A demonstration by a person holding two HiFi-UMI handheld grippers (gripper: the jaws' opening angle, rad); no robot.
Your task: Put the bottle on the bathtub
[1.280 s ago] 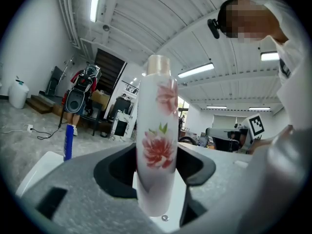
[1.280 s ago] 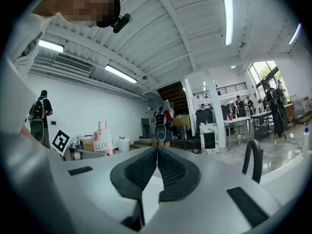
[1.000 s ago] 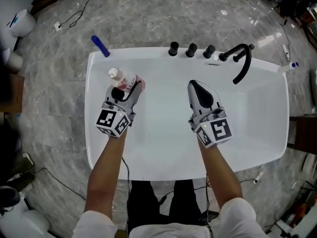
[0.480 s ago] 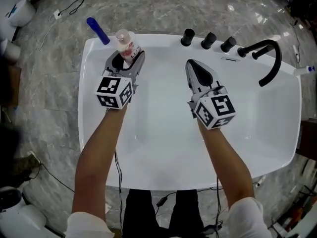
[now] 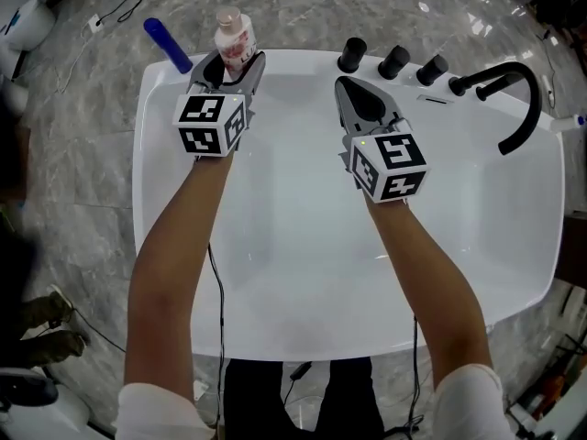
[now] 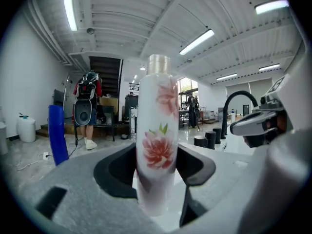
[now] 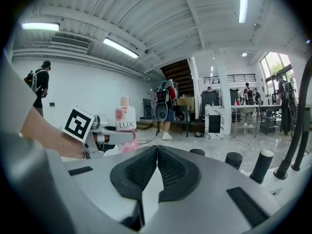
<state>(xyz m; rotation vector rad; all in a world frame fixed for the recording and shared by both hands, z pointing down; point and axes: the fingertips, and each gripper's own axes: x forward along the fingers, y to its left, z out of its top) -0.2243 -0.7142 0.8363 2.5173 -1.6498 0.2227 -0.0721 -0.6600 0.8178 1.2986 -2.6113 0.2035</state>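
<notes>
Placement step, judged near its end. The left gripper [image 5: 229,64] holds the Lux bottle [image 5: 233,37], white with a pink flower print and a pale cap. Its jaws are spread wide and clamp the bottle's lower body from both sides, with the bottle upright. The bottle sits at the far-left corner of the white bathtub [image 5: 145,163], over the far rim ledge and near the blue cylinder [image 5: 167,46] that leans at that corner. No view shows whether the base touches the rim, because the jaws hide the bottom. The right gripper [image 5: 343,88] has its jaws pressed together with nothing between them. It hangs over the basin close to the far rim, short of the black knobs [image 5: 393,61] and well apart from the black faucet [image 5: 518,108]. Next move likely calls for lowering the bottle until its base sits flat on the ledge, clear of the blue cylinder. Then spread the jaws and pull straight back so the tall bottle doesn't tip.
</notes>
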